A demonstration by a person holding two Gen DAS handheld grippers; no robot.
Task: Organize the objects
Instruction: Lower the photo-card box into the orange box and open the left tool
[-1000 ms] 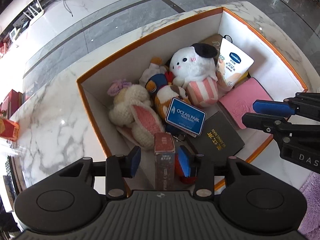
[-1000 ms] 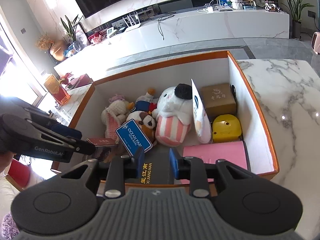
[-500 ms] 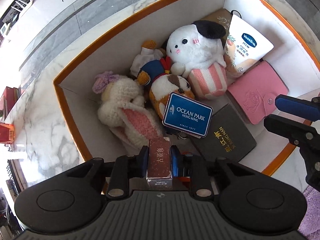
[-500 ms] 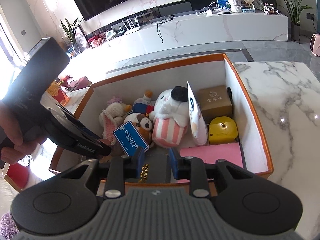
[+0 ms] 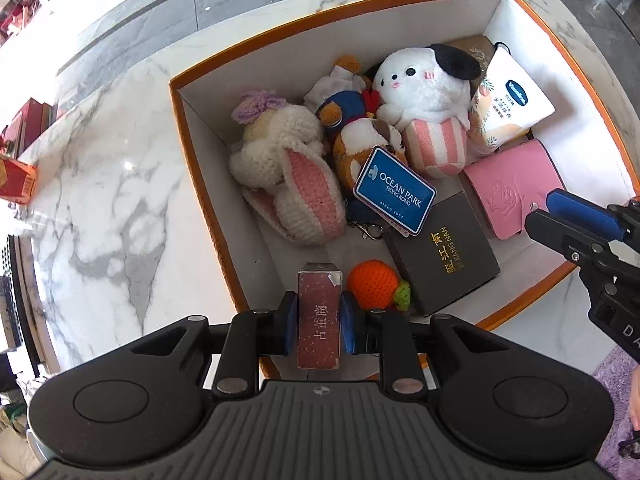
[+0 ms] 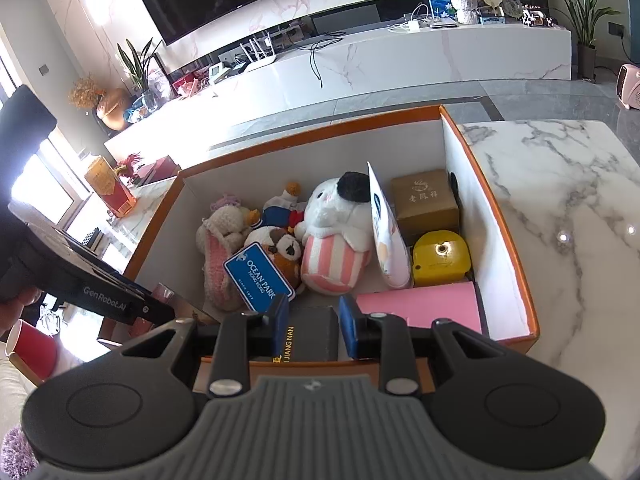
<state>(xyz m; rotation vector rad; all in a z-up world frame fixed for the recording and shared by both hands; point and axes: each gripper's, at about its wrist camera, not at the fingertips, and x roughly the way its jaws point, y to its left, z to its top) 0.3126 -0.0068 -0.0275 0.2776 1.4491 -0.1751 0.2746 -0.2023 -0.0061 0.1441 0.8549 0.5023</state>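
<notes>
While left tongs (image 5: 319,317) clamp a maroon box (image 5: 319,318), right tongs (image 6: 313,325) empty, marble table (image 6: 560,216).

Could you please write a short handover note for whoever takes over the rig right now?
Left gripper: shut on the small red box, held above the near corner of the orange-rimmed box.
Right gripper: holds nothing, hovering over the dark box by the near wall.
Plush toys, Ocean Park tag, pink wallet and crochet orange lie inside.
Done: red box gripped.
Left: place it, tidy the rest.
</notes>
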